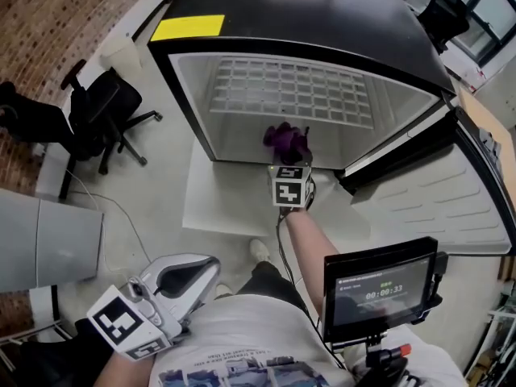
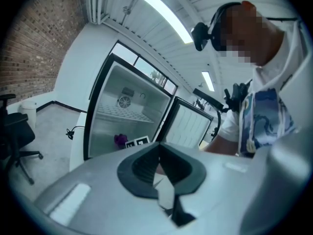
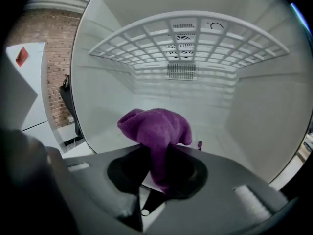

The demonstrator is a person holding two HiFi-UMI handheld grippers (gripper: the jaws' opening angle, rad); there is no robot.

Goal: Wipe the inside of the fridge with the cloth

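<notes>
A black swivel office chair (image 1: 101, 115) stands on the grey concrete floor (image 1: 153, 176), near the red brick wall (image 1: 56, 22). A white cylindrical bin (image 1: 121, 55) stands beyond the chair, close to the wall base. A grey metal cabinet (image 1: 48, 244) occupies the left edge. A thin black cable (image 1: 105, 208) lies on the floor beside it. A black rectangular screen (image 1: 379, 285) displays a timer readout. A long ceiling strip light (image 2: 166, 16) is lit.

Purple cloth (image 3: 155, 131) bunched, pinched in right hand-held gripper (image 3: 157, 170), just inside open black fridge (image 1: 322, 22), white interior.
</notes>
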